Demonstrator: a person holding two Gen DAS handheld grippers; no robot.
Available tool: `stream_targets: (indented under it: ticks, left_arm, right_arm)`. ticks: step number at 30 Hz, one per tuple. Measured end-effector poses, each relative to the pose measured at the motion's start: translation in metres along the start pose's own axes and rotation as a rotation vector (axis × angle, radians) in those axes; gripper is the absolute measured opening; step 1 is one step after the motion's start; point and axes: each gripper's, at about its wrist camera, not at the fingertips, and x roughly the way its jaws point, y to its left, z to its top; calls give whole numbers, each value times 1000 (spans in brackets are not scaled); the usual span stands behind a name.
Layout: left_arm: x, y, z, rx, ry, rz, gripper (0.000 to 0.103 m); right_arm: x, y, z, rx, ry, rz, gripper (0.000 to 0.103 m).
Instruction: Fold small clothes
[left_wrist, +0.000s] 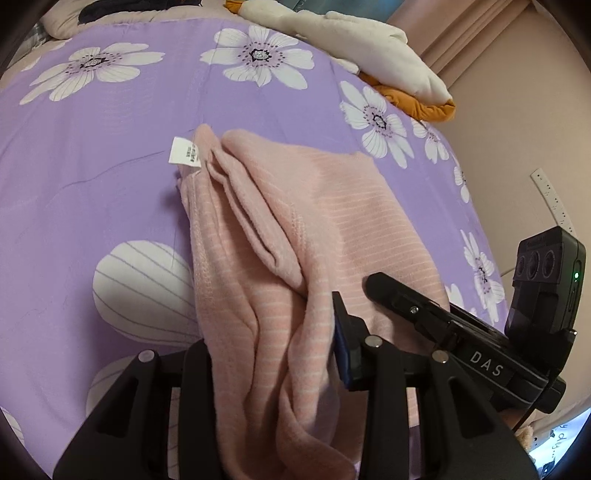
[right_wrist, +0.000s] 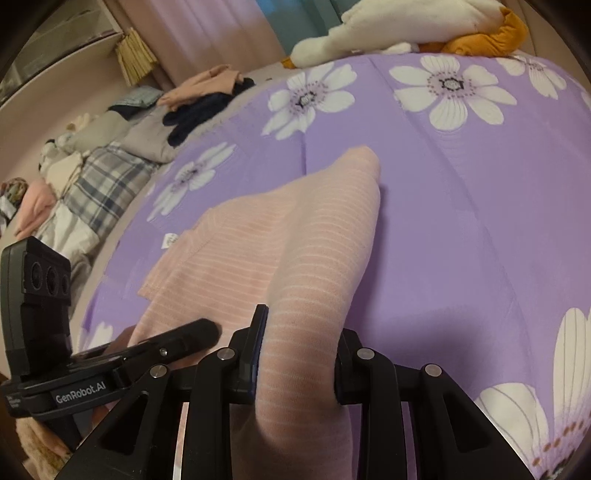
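A pink garment (left_wrist: 295, 229) with thin white stripes lies bunched on a purple bedsheet with white flowers (left_wrist: 92, 184). A white care label (left_wrist: 183, 151) sticks out at its far left corner. My left gripper (left_wrist: 273, 354) is shut on the garment's near left edge, with folds gathered between the fingers. My right gripper (right_wrist: 295, 358) is shut on the near right part of the same garment (right_wrist: 314, 240), which rises as a rolled ridge away from the jaws. The right gripper (left_wrist: 443, 325) also shows in the left wrist view, and the left gripper (right_wrist: 110, 362) in the right wrist view.
A white and orange plush toy (left_wrist: 369, 48) lies at the far edge of the bed. Piles of other clothes and a plaid cloth (right_wrist: 103, 177) lie along the left side of the bed. A pinkish wall (left_wrist: 517, 92) stands at the right.
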Motion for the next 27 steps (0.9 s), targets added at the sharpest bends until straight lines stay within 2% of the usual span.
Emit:
stream_targets:
  ticks: [6, 8, 11, 15, 16, 17, 18, 20, 22, 24, 27]
  left_arm:
    - [5, -2, -7, 9, 25, 64, 48]
    - [1, -4, -8, 14, 19, 83, 53]
    - [-11, -9, -10, 21, -10, 103, 54]
    - [-42, -21, -15, 67, -100, 122, 71]
    - [-48, -23, -15, 69, -117, 120, 78]
    - [-58, -25, -16, 71, -140, 117, 85]
    - [-70, -28, -17, 75, -168, 113, 89]
    - [-88, -33, -20, 89, -215, 113, 101]
    - [-100, -40, -22, 122, -244, 131, 102]
    - [-112, -49, -27, 164, -274, 180, 102]
    - [-126, -53, -34, 167, -298, 174, 102]
  right_arm:
    - [2, -5, -4, 37, 33, -12, 32]
    - [0, -6, -6, 47, 36, -24, 41]
    - [-8, -3, -6, 47, 19, -70, 53]
    - [-31, 3, -7, 32, -31, -104, 55]
    - [-38, 5, -6, 26, -47, -122, 61]
    - [-44, 7, -6, 21, -62, -134, 73]
    - [-52, 10, -7, 12, -86, -143, 77]
    - [-63, 14, -6, 0, -120, -145, 79]
    - [-74, 18, -7, -8, -148, -143, 79]
    - [-80, 22, -8, -21, -165, -151, 79]
    - [-85, 28, -10, -40, -177, -181, 80]
